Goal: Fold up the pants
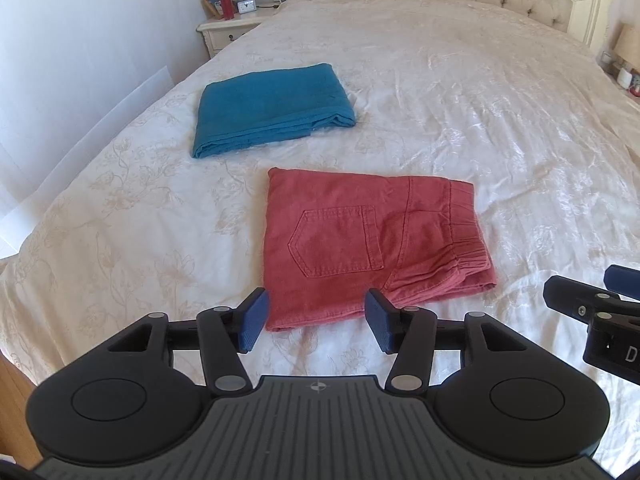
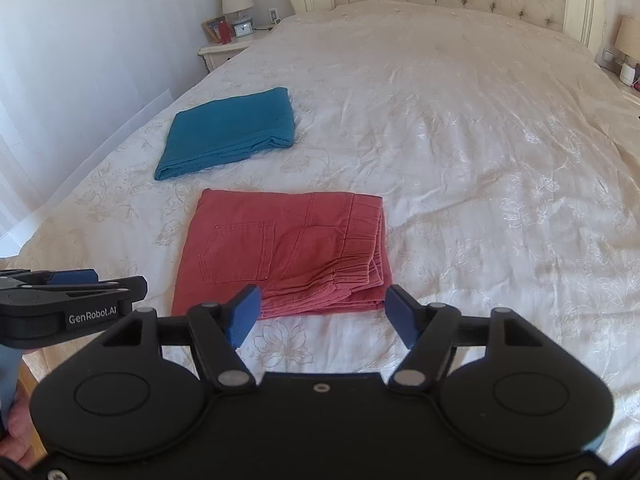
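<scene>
Your red pants (image 1: 360, 240) lie on the bed (image 1: 460, 100) near its front edge, already folded into a compact rectangle with the back pocket up and the elastic waistband at the right end. The blue pants (image 1: 272, 110) sit folded just beyond them, to the left, with a strip of bedspread between the two. Your left gripper (image 1: 316, 320) hovers over the near edge of the red pants with its jaws wide and nothing between them; your right gripper (image 2: 320, 312) does the same further right, jaws wide and empty, near the waistband end. Neither gripper seems to touch the cloth. Judging by how both garments lie, the folding looks finished or nearly so, and you are at the release or check stage. If anything is left, it is tidying: the layers at the red pants' near right corner are slightly uneven, so a light press or tuck there would square them. Otherwise, pull both grippers clear without dragging the fabric.
</scene>
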Demonstrator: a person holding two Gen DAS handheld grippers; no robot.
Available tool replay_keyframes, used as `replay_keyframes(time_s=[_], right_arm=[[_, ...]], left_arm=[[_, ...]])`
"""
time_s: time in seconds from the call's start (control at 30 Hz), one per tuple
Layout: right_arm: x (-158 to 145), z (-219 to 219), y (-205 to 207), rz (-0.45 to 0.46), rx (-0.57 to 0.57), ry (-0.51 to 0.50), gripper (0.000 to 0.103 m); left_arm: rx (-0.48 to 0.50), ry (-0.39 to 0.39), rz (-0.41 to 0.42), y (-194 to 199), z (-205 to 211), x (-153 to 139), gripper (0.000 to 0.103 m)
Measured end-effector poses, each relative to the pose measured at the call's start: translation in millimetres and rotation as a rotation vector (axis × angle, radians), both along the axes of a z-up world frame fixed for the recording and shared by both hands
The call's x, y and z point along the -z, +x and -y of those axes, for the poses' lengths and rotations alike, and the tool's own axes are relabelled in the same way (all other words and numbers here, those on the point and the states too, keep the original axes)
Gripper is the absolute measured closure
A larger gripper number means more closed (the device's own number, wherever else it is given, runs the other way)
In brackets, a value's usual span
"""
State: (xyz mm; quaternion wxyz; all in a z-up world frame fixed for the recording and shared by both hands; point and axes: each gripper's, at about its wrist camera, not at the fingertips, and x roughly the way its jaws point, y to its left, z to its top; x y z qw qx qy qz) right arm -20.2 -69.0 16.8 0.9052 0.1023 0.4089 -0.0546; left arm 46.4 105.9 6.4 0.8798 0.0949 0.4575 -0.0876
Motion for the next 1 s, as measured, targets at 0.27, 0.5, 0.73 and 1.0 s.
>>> replay_keyframes(time_s=[0.27,0.5,0.73,1.0], right_arm=[[-3,-15,1,-0.034,0.024,-0.028,0.027],[-5,-29,3,-0.092,0.03,-0.071,0.022],[-6,-35,7,-0.133,0.059,-0.112,0.01],[-3,-38,16,-0.184,0.073,-0.105,0.007]], left_arm=[[0.007,-0.006,-0.009,-4,-12,-1,0.05],[-0.015,-0.021,-0.013,-2,-25,-1,0.043],[-0.026,-0.043,-0.009,2,-33,-2,0.037],[-0.035,-0.038,-0.034,7,-36,3,0.036]])
